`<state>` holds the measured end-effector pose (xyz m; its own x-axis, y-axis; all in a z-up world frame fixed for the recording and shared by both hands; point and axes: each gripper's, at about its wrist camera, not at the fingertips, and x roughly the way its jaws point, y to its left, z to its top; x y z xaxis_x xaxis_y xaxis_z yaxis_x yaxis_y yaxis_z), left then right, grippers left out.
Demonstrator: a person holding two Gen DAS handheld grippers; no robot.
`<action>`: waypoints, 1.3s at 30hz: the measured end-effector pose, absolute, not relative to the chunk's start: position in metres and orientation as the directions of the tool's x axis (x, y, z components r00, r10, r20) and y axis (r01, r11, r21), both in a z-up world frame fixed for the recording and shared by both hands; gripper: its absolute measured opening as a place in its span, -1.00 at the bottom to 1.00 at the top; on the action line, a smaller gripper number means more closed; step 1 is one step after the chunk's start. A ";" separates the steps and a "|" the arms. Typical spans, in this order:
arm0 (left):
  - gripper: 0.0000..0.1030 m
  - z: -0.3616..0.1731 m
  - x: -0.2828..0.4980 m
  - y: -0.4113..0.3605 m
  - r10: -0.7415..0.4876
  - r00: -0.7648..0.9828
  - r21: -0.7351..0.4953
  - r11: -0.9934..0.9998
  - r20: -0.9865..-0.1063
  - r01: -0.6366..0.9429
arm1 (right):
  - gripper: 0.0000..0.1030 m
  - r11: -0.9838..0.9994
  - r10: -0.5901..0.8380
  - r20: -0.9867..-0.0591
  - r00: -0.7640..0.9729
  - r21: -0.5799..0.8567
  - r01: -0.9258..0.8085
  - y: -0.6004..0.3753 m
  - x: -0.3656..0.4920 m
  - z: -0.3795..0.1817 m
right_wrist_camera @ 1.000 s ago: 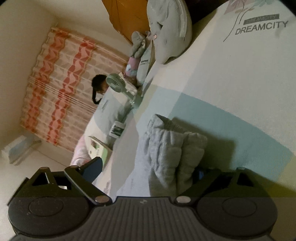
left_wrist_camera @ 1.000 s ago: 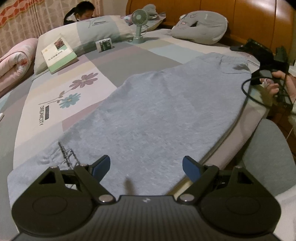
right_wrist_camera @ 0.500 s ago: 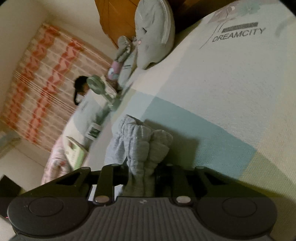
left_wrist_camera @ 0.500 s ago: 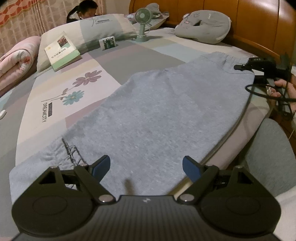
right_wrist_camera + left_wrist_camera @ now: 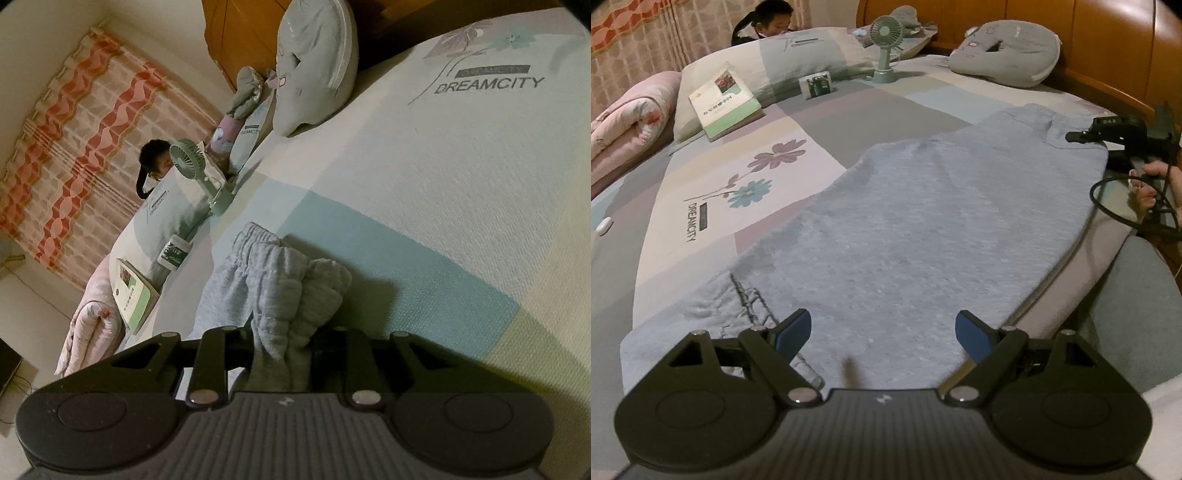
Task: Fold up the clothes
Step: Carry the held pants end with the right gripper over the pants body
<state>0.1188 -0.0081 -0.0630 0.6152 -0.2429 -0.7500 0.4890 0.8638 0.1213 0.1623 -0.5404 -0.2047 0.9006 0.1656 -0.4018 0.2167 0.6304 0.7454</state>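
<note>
Right wrist view: right hand-held gripper (image 5: pixel 282 354) pinches the grey garment's (image 5: pixel 280 280) bunched waistband; left hand-held gripper (image 5: pixel 882 332) hovers spread above its near end on the bed (image 5: pixel 849 110).

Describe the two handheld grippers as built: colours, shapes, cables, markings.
Both are black plastic. The left gripper has a ribbed body bearing a small pale logo, round caps on either side, silver pivot screws, and angular linkage arms ending in blue pads. The right gripper has the same ribbed body, caps and screws. In the left view the right gripper carries a looping black cable and white lettering too blurred to read.
</note>
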 end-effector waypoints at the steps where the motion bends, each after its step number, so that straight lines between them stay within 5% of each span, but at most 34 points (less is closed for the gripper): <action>1: 0.66 -0.063 0.119 -0.007 -0.243 0.616 0.120 0.865 -0.749 0.487 | -0.47 0.630 0.165 -0.398 0.903 0.747 0.214 -0.540 0.162 -0.205; 18: 0.66 -0.059 0.119 -0.004 -0.224 0.622 0.141 0.866 -0.750 0.481 | -0.45 0.679 0.149 -0.445 0.883 0.696 0.236 -0.534 0.166 -0.196; 39: 0.66 -0.050 0.116 0.034 -0.188 0.614 0.206 0.834 -0.767 0.512 | -0.45 0.921 0.021 -0.491 0.871 0.349 0.175 -0.470 0.171 -0.119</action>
